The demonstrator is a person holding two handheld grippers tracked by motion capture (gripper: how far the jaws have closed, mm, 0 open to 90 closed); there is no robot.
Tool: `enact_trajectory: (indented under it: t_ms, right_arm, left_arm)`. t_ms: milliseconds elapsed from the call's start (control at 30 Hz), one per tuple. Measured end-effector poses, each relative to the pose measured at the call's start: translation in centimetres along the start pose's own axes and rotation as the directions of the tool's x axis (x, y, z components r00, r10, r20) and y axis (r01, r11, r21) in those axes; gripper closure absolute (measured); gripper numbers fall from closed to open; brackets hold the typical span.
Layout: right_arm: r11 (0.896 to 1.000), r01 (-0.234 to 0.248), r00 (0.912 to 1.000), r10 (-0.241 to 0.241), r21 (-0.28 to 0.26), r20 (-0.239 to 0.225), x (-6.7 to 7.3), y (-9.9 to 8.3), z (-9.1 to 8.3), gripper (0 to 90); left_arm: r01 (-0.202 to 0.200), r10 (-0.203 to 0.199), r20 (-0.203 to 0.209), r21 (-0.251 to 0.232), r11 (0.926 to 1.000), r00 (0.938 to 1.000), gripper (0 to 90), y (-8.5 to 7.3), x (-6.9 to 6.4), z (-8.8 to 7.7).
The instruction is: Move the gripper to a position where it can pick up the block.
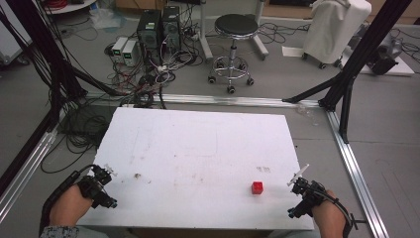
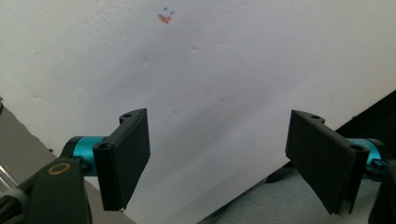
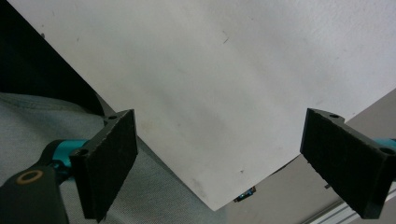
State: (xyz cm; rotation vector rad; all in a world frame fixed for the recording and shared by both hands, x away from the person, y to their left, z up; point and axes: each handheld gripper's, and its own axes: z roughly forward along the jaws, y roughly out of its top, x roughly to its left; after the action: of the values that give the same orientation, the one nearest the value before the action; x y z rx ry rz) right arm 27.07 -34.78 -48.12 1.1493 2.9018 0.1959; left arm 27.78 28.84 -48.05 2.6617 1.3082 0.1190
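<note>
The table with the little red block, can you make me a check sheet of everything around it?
Surface: white table, scuffed, with small marks.
Job's things: one red cube on the table's near right part, nearer the right gripper, touching nothing.
Clutter: nothing seen on the table besides the cube.
Grippers: left gripper at the near left corner, right gripper at the near right corner; both open, holding nothing.
Cables: black cables tangled on the floor left of the table.
Surroundings: black stool, computer towers, black frame posts.
</note>
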Motion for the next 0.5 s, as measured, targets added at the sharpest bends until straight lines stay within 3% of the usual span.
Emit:
enact_trajectory:
  t_ms: [500]
  right_arm:
    - [1.000,-0.003,1.0000,0.003,-0.002,0.009,-0.02,-0.02,-0.16,10.7]
  left_arm:
    - [-0.005,0.005,-0.007,0.003,1.0000,1.0000,22.2,0.06,-0.08,-0.02]
